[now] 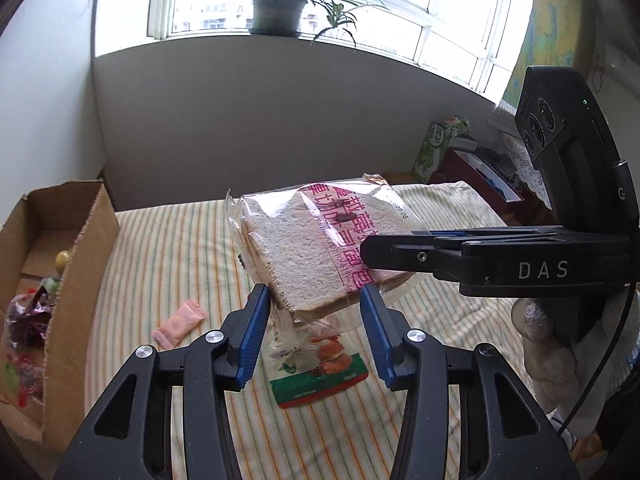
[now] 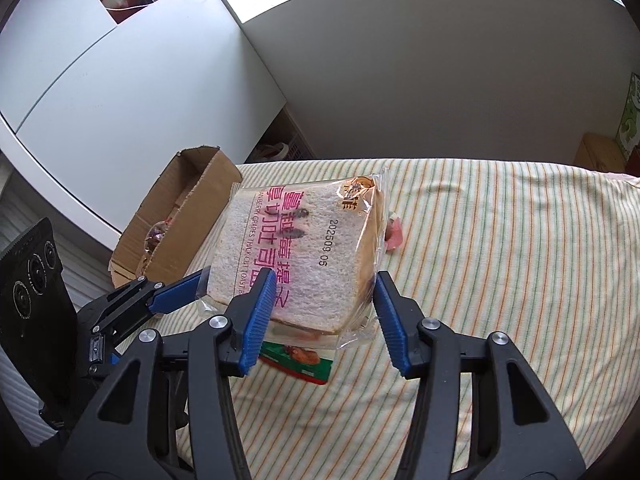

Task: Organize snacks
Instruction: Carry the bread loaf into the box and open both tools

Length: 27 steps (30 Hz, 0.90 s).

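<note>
Both grippers are on the bread pack, and it is up off the bed. The right gripper (image 2: 325, 305) has its blue pads (image 2: 259, 316) part-closed, squeezing the near corner of the bread pack (image 2: 304, 256). The left gripper (image 1: 313, 312) comes in from the pack's other side, jaws likewise narrowed on a lower corner of the same pack (image 1: 316, 240), though whether its pads press bread or only the loose film there I cannot quite tell.

The pack hangs tilted in the air between the two, above the striped bedcover (image 2: 500, 260). It looks light and soft: thick white slices in clear, crinkly film. My read is that hard pinching will crush the crumb and the slick film could slide, so opposite edges, taken gently with both grippers as here, is the sensible hold; the sealed flaps alone would likely tear or slip.

Writing on the pack: large magenta Chinese characters, under them "CRANBERRY GRAPES THICKCUT TOAST", partly cut off, and a printed date "202509 05". There is a small gold emblem at the pack's far corner.

Directly below the pack lies a green-and-red snack sachet (image 1: 320, 368) showing fried food; its text is too small to read. To the pack's left on the bedcover lies a small pink sachet (image 1: 179, 322). Further left stands the open cardboard box (image 1: 80, 256), wrapped sweets already inside: the likely destination. The right gripper's body reads "DAS" in the left wrist view.
</note>
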{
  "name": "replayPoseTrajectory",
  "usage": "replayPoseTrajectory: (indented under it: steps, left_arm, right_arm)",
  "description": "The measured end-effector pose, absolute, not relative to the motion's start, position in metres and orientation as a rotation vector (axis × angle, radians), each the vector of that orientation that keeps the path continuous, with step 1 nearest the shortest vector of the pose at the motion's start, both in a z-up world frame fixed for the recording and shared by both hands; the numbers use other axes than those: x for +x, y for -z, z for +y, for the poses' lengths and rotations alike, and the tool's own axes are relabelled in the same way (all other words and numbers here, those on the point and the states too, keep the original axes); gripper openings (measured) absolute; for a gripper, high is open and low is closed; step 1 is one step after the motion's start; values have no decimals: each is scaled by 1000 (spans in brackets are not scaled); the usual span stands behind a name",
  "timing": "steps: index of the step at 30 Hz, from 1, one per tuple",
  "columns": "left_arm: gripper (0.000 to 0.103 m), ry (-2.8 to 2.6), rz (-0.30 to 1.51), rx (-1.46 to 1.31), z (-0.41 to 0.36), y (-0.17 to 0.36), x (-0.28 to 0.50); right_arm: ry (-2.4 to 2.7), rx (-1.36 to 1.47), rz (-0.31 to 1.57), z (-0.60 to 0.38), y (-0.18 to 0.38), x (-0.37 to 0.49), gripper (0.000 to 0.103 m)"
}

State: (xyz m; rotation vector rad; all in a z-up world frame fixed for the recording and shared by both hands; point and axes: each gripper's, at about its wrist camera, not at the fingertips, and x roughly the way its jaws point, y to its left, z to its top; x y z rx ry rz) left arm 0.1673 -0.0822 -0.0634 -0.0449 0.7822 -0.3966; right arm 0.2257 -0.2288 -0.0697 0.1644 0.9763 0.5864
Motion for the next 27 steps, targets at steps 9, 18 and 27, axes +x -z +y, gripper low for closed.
replayPoseTrajectory:
  steps: [9, 18, 27]
  left_arm:
    - [45, 307, 733, -75, -28, 50, 160]
    - [45, 212, 721, -125, 29, 49, 155]
    - [45, 135, 708, -166, 82, 51, 149]
  right_arm:
    - [-657, 117, 954, -166, 54, 229, 53]
    - [-737, 68, 961, -96, 55, 233, 53]
    - [-804, 22, 964, -42, 55, 235, 53]
